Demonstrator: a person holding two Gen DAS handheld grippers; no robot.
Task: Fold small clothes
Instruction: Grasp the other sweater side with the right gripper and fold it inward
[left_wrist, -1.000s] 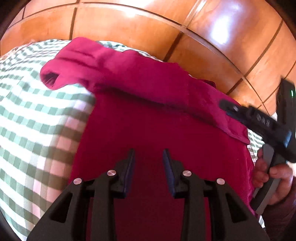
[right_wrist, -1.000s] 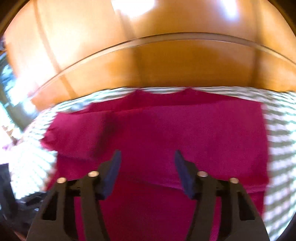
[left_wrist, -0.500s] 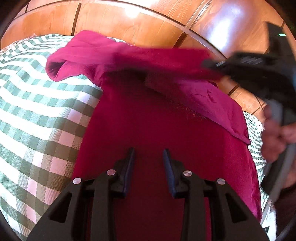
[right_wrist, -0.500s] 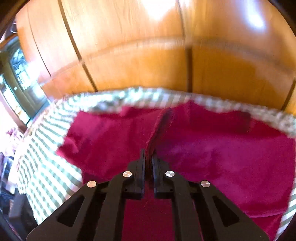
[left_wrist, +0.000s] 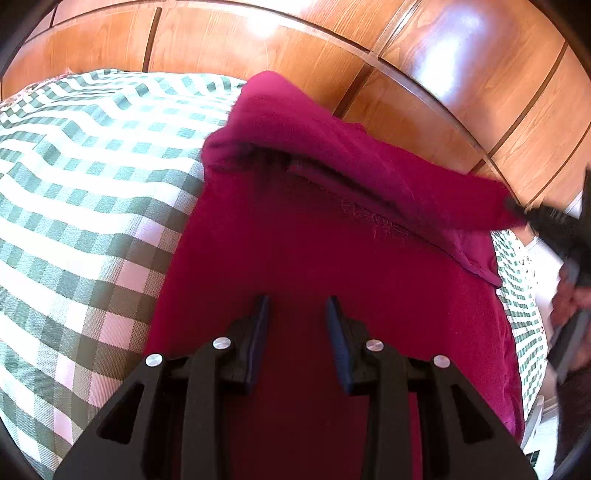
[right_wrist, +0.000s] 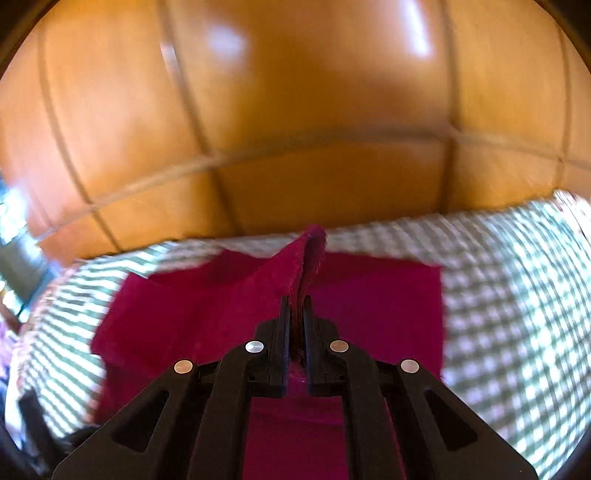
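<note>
A magenta garment (left_wrist: 314, 258) lies on a green and white checked cloth (left_wrist: 81, 206). My left gripper (left_wrist: 297, 310) stands low over the garment's near part. Its jaws are apart and no fabric is pinched between them. At the right edge of the left wrist view my right gripper (left_wrist: 532, 218) holds the end of a sleeve (left_wrist: 369, 162), stretched across the garment's far part. In the right wrist view my right gripper (right_wrist: 295, 310) is shut on a raised fold of the magenta garment (right_wrist: 376, 302). A hand (left_wrist: 572, 295) grips its handle.
Glossy wooden panels (left_wrist: 295, 48) rise right behind the far edge of the checked cloth (right_wrist: 509, 280). The cloth spreads wide to the left of the garment in the left wrist view. The right wrist view is blurred by motion.
My right gripper closed on the garment's fabric, lifted it and carried the sleeve to the right across the garment. The left gripper stayed in place with its jaws unchanged.
</note>
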